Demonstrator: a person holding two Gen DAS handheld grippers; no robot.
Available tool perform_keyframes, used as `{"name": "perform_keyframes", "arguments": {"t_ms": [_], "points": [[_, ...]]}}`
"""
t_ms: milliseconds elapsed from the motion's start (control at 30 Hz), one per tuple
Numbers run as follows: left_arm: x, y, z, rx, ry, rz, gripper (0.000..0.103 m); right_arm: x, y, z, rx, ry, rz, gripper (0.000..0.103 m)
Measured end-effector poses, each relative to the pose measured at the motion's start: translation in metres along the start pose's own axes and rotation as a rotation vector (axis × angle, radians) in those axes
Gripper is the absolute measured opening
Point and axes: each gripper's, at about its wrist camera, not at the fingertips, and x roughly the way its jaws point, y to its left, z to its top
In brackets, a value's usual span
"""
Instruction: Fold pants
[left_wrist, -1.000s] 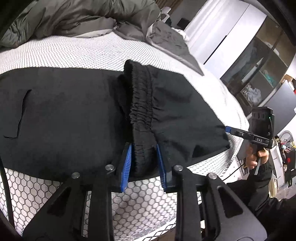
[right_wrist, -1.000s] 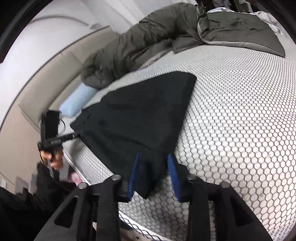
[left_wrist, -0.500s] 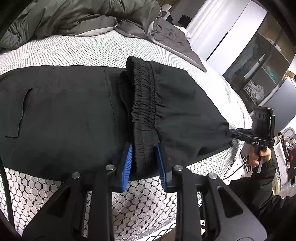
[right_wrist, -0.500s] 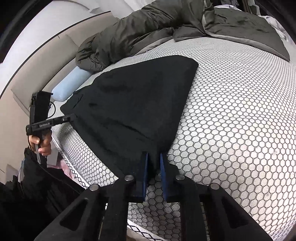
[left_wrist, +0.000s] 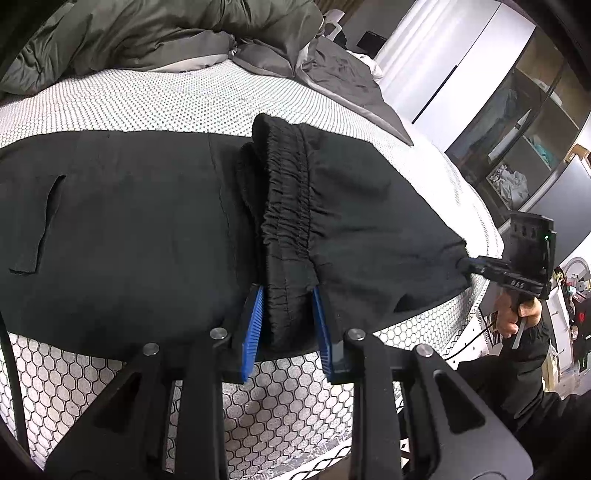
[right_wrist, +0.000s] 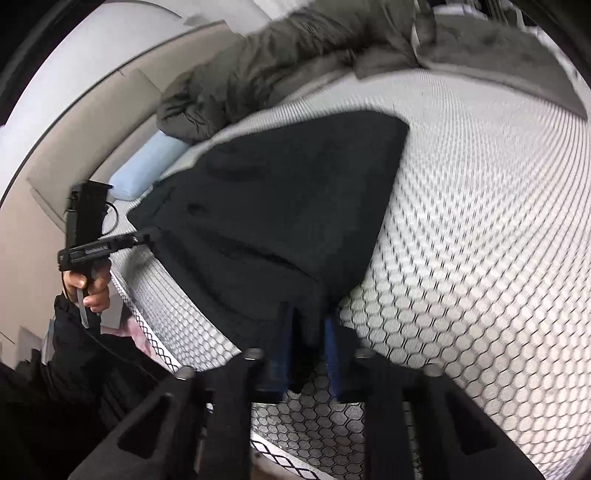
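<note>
While the left gripper (left_wrist: 287, 325) pinches the gathered elastic waistband (left_wrist: 291, 229) between its blue pads, the right gripper (right_wrist: 309, 350) has just closed its jaws on a corner of the same black pants (right_wrist: 280, 206). These lie folded over at the near edge of the bed (right_wrist: 480, 221), whose honeycomb cover spreads toward a rumpled grey duvet (left_wrist: 155, 33).

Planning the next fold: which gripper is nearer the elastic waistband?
Left. The left gripper clamps the elastic waistband itself; the right gripper, its jaws just closed, pinches the pants at a corner, away from it.
</note>
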Motion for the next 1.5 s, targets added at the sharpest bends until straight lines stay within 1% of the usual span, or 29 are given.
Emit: {"name": "perform_keyframes", "arguments": {"t_ms": [100,133,200,267,333,367,400,433,467,500,567,633,700,800,833,867,900,967,1000,1067,1100,1133,1200,1267,1333,1400,1433,1467,1500], "points": [[-0.001,-0.001,-0.001,0.012,0.002,0.000,0.023,-0.006,-0.003,-0.001,-0.001,-0.006,-0.004,0.009],[0.000,0.000,-0.001,0.014,0.010,0.003,0.023,0.000,-0.005,-0.003,-0.004,0.024,-0.025,0.009],[0.007,0.001,-0.002,0.020,0.037,0.041,0.029,0.017,-0.010,-0.006,-0.005,0.101,-0.068,0.009],[0.007,0.001,-0.002,0.011,0.034,0.044,0.029,0.019,-0.011,-0.004,0.010,0.105,-0.067,0.010],[0.001,0.000,0.000,-0.006,0.008,0.020,0.032,0.003,-0.009,0.002,0.016,0.037,-0.044,0.019],[-0.003,0.001,0.003,-0.023,-0.002,-0.004,0.043,-0.007,-0.008,0.005,0.025,-0.010,-0.035,0.030],[-0.004,0.002,0.005,-0.039,-0.009,-0.023,0.057,-0.016,-0.010,0.008,0.043,-0.065,-0.026,0.048],[-0.005,0.003,0.010,-0.053,-0.017,-0.038,0.064,-0.022,-0.013,0.011,0.071,-0.113,-0.026,0.058],[-0.006,0.004,0.017,-0.070,-0.027,-0.053,0.071,-0.026,-0.018,0.013,0.097,-0.145,-0.032,0.072],[-0.005,0.006,0.027,-0.089,-0.035,-0.060,0.074,-0.026,-0.022,0.017,0.125,-0.168,-0.039,0.077],[-0.002,0.010,0.050,-0.131,-0.044,-0.061,0.075,-0.020,-0.034,0.024,0.189,-0.173,-0.043,0.081],[0.008,0.014,0.077,-0.179,-0.053,-0.050,0.078,-0.007,-0.044,0.032,0.223,-0.146,-0.049,0.084],[0.022,0.013,0.100,-0.178,-0.051,-0.013,0.078,0.006,-0.050,0.042,0.234,-0.118,-0.059,0.084],[0.051,0.013,0.126,-0.193,-0.028,-0.013,0.078,0.030,-0.048,0.057,0.228,-0.092,-0.073,0.084],[0.062,0.013,0.130,-0.207,-0.014,-0.018,0.077,0.034,-0.049,0.060,0.226,-0.087,-0.074,0.084],[0.071,0.014,0.131,-0.217,-0.001,-0.035,0.067,0.038,-0.049,0.063,0.224,-0.080,-0.076,0.084],[0.078,0.016,0.131,-0.228,0.005,-0.063,0.050,0.040,-0.050,0.063,0.220,-0.074,-0.080,0.084],[0.085,0.027,0.132,-0.277,-0.001,-0.068,0.030,0.043,-0.051,0.064,0.209,-0.064,-0.080,0.084],[0.082,0.033,0.132,-0.305,-0.019,-0.083,0.010,0.044,-0.049,0.065,0.201,-0.060,-0.082,0.084],[0.068,0.044,0.131,-0.344,-0.077,-0.170,0.008,0.044,-0.046,0.065,0.190,-0.062,-0.086,0.084],[0.061,0.045,0.131,-0.344,-0.102,-0.183,0.008,0.044,-0.045,0.065,0.184,-0.063,-0.089,0.084],[0.056,0.045,0.131,-0.332,-0.117,-0.167,0.008,0.043,-0.044,0.063,0.180,-0.062,-0.090,0.084],[0.060,0.042,0.129,-0.280,-0.097,-0.069,0.008,0.043,-0.043,0.061,0.170,-0.054,-0.093,0.084],[0.074,0.045,0.125,-0.284,-0.044,0.002,0.011,0.044,-0.042,0.057,0.170,-0.047,-0.100,0.084],[0.077,0.046,0.123,-0.289,-0.028,0.025,0.022,0.048,-0.041,0.056,0.179,-0.037,-0.111,0.084],[0.064,0.043,0.122,-0.286,-0.033,0.043,0.030,0.046,-0.040,0.054,0.184,-0.039,-0.109,0.084],[0.057,0.041,0.120,-0.279,-0.040,0.034,0.042,0.043,-0.038,0.052,0.183,-0.047,-0.098,0.084],[0.045,0.035,0.117,-0.266,-0.060,0.024,0.050,0.036,-0.040,0.047,0.180,-0.054,-0.086,0.084],[0.035,0.029,0.112,-0.251,-0.083,0.022,0.066,0.033,-0.039,0.045,0.176,-0.057,-0.077,0.084]]}}
